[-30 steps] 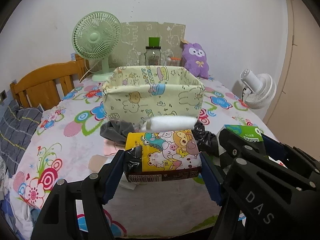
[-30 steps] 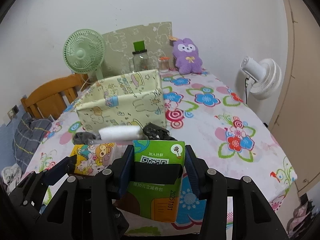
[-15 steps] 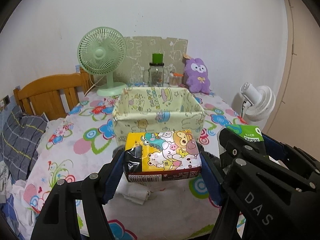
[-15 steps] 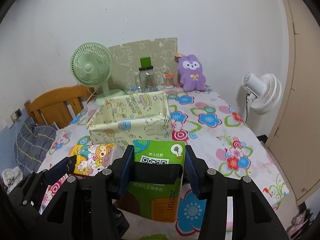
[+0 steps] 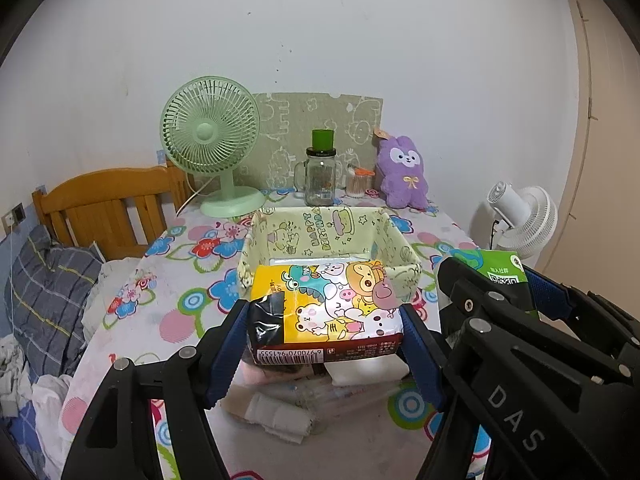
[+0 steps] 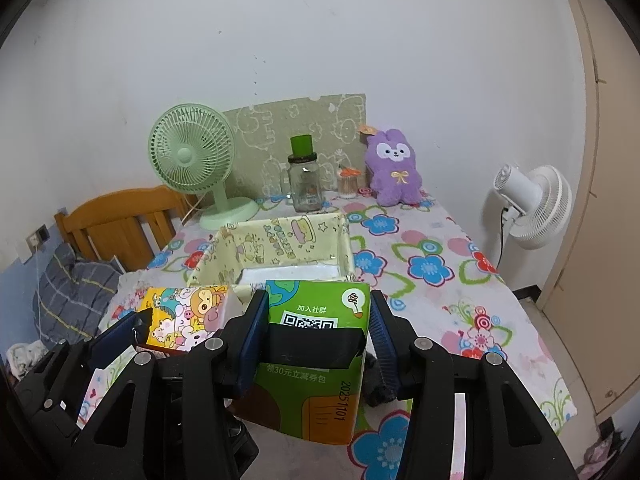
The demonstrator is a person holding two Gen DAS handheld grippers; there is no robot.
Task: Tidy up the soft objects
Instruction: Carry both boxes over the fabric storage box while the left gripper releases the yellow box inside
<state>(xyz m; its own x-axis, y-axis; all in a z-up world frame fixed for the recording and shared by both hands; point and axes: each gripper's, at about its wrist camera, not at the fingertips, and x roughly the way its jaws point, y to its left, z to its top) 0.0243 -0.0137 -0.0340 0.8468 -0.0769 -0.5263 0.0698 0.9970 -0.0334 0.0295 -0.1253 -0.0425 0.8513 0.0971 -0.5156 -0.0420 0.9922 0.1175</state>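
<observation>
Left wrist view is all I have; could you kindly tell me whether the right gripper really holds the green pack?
Observer: Yes. Both fingers of the right gripper press on the sides of the green pack.
Operator: Thank you. How does the pack sit in them?
Observer: Upright, with its lower part hanging below the fingers.
Operator: Is anything under it?
Observer: A dark item lies on the table, under the gripper's right finger.
</observation>
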